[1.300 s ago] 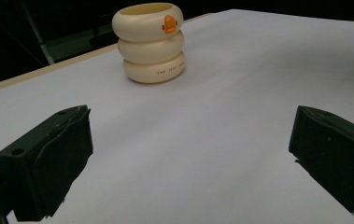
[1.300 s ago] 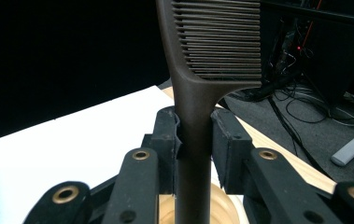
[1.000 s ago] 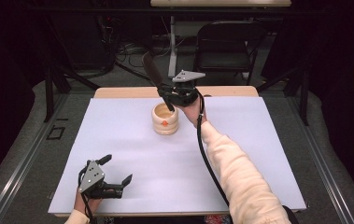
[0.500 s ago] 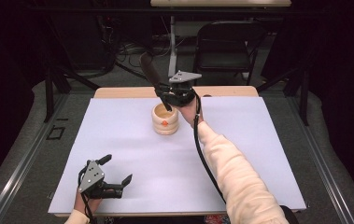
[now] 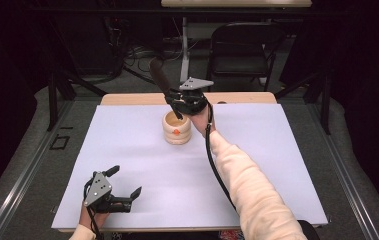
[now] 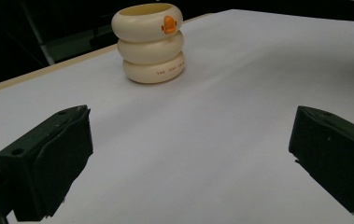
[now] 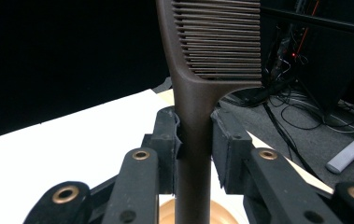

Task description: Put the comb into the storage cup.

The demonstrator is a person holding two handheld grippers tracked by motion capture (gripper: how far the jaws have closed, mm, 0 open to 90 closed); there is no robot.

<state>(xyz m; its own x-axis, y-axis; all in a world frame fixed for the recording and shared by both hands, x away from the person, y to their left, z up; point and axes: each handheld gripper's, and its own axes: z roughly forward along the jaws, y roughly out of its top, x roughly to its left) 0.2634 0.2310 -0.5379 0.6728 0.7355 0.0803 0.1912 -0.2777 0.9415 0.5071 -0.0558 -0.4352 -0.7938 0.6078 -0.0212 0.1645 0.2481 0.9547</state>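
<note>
As right gripper [image 7: 194, 140] clamps comb [image 7: 212, 51] | teeth cut off, handle end hidden

White table [image 5: 277, 165], black folding chair [image 5: 242, 47] behind it, cables [image 5: 132, 52] on grey floor [image 5: 22, 185]

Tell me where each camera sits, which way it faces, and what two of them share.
High view: above the person's side, looking forward and down on the table; forearms, left gripper, right gripper.
Left gripper view: low, looking between open jaws across the table at the cream cup.
Right gripper view: looking along jaws clamping the comb.
Shared: high and left views show the cup.
</note>
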